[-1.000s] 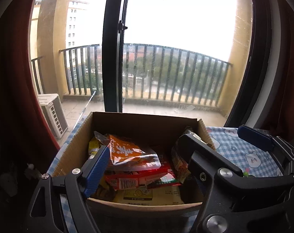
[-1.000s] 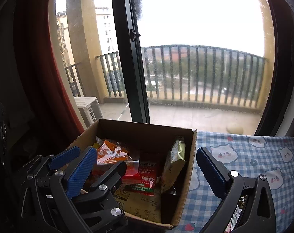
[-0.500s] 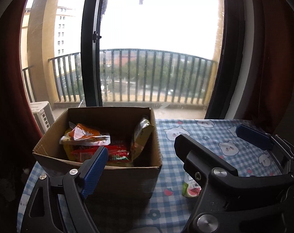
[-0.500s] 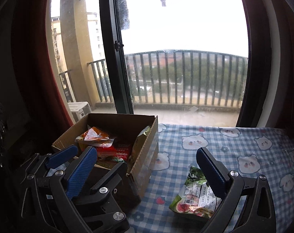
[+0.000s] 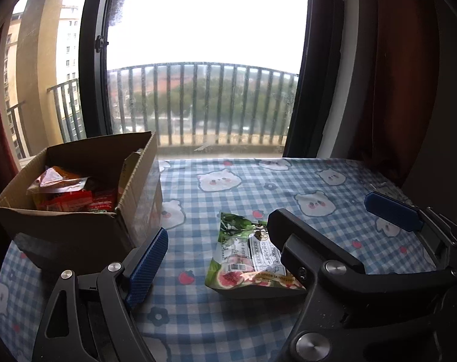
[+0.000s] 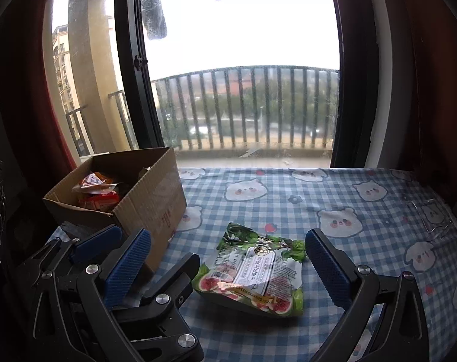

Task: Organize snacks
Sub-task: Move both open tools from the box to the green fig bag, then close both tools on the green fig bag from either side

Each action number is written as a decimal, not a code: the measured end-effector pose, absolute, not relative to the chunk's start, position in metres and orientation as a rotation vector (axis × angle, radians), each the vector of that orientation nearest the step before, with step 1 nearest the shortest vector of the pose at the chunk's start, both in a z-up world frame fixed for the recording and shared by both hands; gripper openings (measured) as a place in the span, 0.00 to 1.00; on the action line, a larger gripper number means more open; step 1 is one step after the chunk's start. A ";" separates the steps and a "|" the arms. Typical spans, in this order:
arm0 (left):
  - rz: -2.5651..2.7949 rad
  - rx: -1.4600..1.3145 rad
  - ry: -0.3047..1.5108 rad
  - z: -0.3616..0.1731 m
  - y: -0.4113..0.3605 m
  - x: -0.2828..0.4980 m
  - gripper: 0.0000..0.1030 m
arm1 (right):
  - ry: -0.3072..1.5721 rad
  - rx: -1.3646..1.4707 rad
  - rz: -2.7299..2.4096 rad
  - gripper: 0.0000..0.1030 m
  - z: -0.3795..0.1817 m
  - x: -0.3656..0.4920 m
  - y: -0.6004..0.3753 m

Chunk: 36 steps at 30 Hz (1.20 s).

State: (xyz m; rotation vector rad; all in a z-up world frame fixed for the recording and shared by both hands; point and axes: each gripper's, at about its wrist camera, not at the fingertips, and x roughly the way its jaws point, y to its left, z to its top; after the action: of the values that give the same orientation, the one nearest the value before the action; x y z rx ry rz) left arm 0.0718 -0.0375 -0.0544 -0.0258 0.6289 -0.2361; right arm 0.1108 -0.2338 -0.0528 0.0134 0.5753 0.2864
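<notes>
A green-and-white bag of dried figs (image 5: 246, 253) (image 6: 252, 271) lies flat on the blue checked tablecloth (image 5: 258, 187). A cardboard box (image 5: 77, 229) (image 6: 150, 205) at the left holds several red and orange snack packets (image 5: 62, 193) (image 6: 97, 193). My left gripper (image 5: 216, 247) is open and empty, just in front of the fig bag, box to its left. My right gripper (image 6: 228, 262) is open and empty, its blue pads (image 6: 328, 265) on either side of the near end of the bag. In the right wrist view the left gripper's frame crosses the lower left.
The window (image 5: 204, 60) and balcony railing (image 6: 246, 105) stand behind the table. Dark red curtains (image 5: 394, 75) hang at the right. A clear plastic piece (image 6: 436, 217) lies near the table's right edge.
Both grippers have pulled back and swung right, away from above the box. The fig bag has come fully into view between the fingers. Both stay open.
</notes>
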 end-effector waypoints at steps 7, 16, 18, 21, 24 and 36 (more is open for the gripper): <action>-0.281 0.002 0.709 -0.087 -0.062 0.089 0.84 | 0.633 0.066 0.275 1.00 -0.091 0.122 -0.264; -0.256 0.057 0.782 -0.125 -0.067 0.128 0.84 | 0.713 0.141 0.235 1.00 -0.136 0.153 -0.290; -0.258 0.033 0.826 -0.136 -0.065 0.141 0.84 | 0.731 0.160 0.227 1.00 -0.144 0.161 -0.294; -0.268 -0.008 0.896 -0.153 -0.060 0.157 0.83 | 0.763 0.178 0.220 1.00 -0.158 0.173 -0.296; -0.271 -0.032 0.922 -0.166 -0.057 0.166 0.81 | 0.793 0.201 0.215 1.00 -0.171 0.184 -0.297; -0.299 0.035 0.892 -0.170 -0.065 0.168 0.81 | 0.895 0.316 0.221 0.86 -0.201 0.210 -0.304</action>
State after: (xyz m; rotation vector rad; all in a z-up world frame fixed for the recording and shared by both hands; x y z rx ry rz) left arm 0.1677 -0.0652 -0.1703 0.0350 0.8916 -0.2991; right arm 0.2102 -0.3042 -0.2013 0.3155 0.8949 0.2213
